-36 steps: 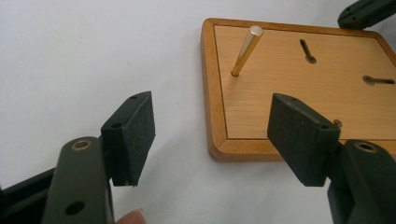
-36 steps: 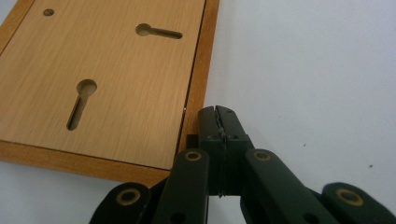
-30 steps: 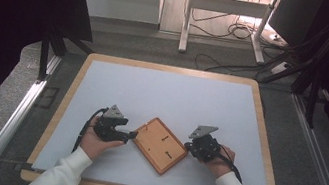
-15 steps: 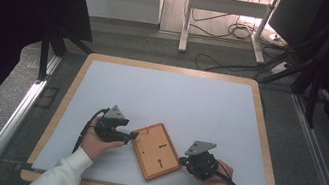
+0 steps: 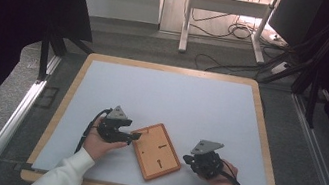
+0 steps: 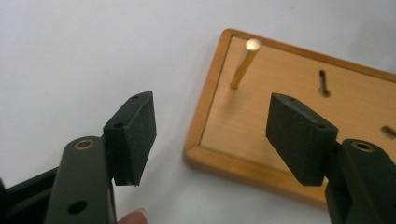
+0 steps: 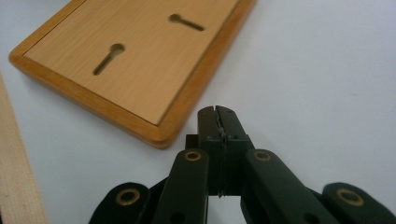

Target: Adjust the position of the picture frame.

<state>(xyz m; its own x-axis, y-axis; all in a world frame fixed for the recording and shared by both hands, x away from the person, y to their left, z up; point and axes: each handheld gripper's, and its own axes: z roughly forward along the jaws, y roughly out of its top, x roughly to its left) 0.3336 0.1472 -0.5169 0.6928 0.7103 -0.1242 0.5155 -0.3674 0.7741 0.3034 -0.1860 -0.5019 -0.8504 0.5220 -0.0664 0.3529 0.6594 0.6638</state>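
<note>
Since the earlier frames the right gripper [image 5: 191,160] has drawn back from the wooden board [image 5: 155,152] toward the near right, and the board has turned and slid nearer on the white worktop [image 5: 176,99]. Now that gripper sits just off the board's right edge, apart from it, its jaws pressed together with nothing between them, as the right gripper view [image 7: 218,116] shows plainly. On the board's left, the left gripper [image 5: 133,137] stands with its jaws wide apart, straddling the board's far-left corner without clamping it; in the left gripper view [image 6: 210,135] that corner lies between the pads [image 6: 140,135]. A brass peg [image 6: 243,65] stands upright in the board near that corner, and keyhole slots [image 7: 108,58] are cut into its face.
</note>
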